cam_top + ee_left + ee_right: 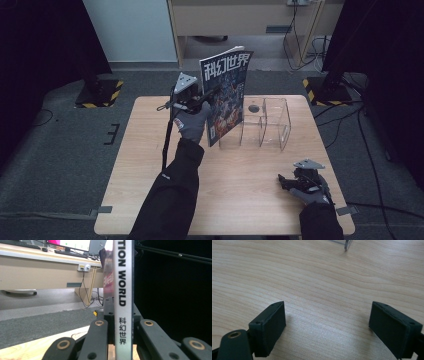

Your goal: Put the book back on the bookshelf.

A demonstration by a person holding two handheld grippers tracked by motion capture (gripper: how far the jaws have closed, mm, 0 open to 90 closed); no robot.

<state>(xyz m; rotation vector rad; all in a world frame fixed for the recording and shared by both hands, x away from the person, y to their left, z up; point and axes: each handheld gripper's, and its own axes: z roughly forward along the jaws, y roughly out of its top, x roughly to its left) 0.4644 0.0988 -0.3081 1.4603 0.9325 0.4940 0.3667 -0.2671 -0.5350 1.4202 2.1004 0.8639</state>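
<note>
Above the far middle of the table [150, 165], your left tongs [207, 95] are clamped on the spine of the magazine [227, 95], holding it upright in the air just left of the clear plastic rack [272, 122]. In the left gripper view the spine runs straight up between the jaws, so the grip looks square. Your right tongs [286, 181] sit wide apart and empty, low over the near right of the table, well clear of the rack. Step in hand, as I read it: carrying the magazine to the rack for slotting. Next move calls for lining the bottom edge up over one compartment, keeping it vertical, then lowering between the dividers before you let go. Watch the cover snagging a divider.
</note>
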